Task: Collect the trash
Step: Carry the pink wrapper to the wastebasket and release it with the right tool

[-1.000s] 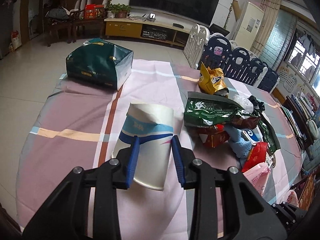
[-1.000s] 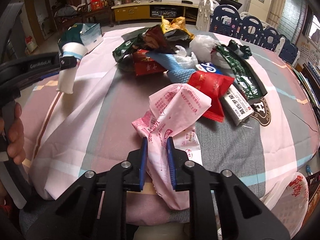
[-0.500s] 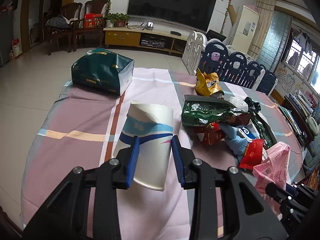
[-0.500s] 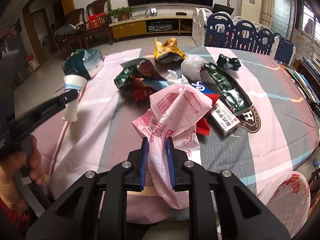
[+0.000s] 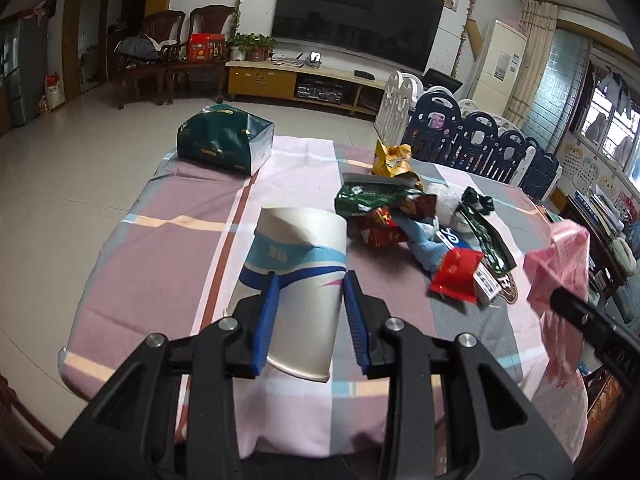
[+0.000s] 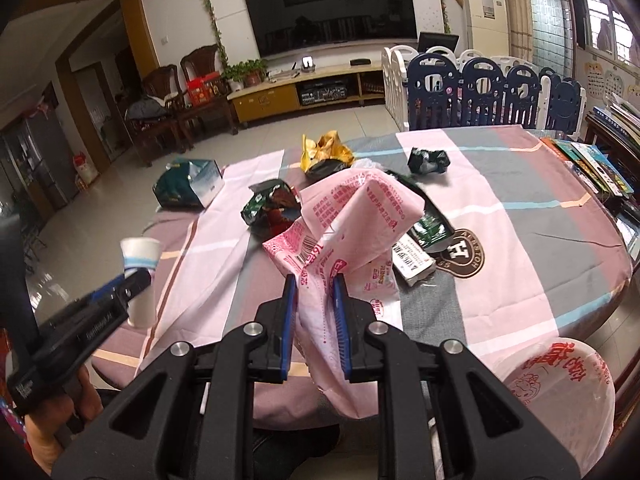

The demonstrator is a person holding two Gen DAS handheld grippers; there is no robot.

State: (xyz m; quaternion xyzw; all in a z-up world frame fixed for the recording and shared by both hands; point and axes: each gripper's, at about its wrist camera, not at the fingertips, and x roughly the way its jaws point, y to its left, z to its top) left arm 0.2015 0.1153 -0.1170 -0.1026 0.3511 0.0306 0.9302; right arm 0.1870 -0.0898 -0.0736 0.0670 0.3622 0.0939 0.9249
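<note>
Table point(image 5: 168, 240), cloth-covered, ahead of and below both tools; most trash is left on it, so the task looks early. No bin is seen in either view, so the drop-off spot can't be told.

Green box point(image 5: 226, 142): far side, ahead-left of the L gripper point(image 5: 308, 322), untouched.

Wrapper pile point(image 5: 404, 216): ahead-right of the L gripper, directly ahead of the R gripper point(image 6: 313, 322), not collected. It incl. green, red, yellow and blue packs.

Pink bag point(image 6: 352, 220): clamped in the R gripper, jaws nearly closed on the film, the bag hanging clear of the cloth.

Cup point(image 5: 300, 288): paper, dented rim, pinched mid-body between the L gripper's blue pads, jaws part-closed; lifted off the table, mouth away from the tool.

View differences: L view shows the cup grip close up and the pink bag only at its right edge. R view shows the bag grip, a hand point(image 6: 52, 428) on the L tool's handle at lower left, a black crumpled wad point(image 6: 428, 160) set apart behind the pile, and books point(image 6: 596, 156) at far right.
</note>
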